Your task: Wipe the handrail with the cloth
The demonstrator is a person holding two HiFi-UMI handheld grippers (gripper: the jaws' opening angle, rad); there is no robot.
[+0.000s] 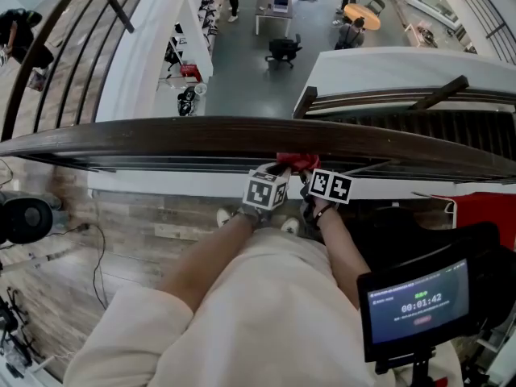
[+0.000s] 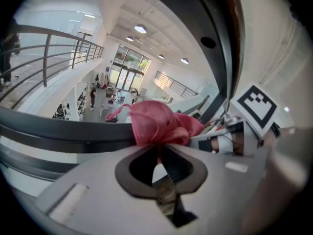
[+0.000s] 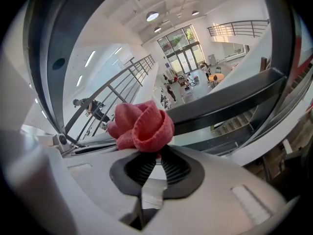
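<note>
Two grippers, jaws clamped on one bunched red cloth (image 1: 297, 161) at the near edge of the handrail (image 1: 161, 134): left gripper (image 2: 159, 145), right gripper (image 3: 157, 153). Fingertips buried in fabric; cloth-rail contact unclear from any view.

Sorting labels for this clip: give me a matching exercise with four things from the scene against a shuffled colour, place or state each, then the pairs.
Things:
1. cloth
2. handrail
3. screen
4. left gripper

Descriptions:
A. dark brown, spans the head view from side to side
B. lit, at the bottom right of the head view
C. shut on the cloth
D. red, bunched up

Pairs: 1-D, 2-A, 3-B, 4-C
</note>
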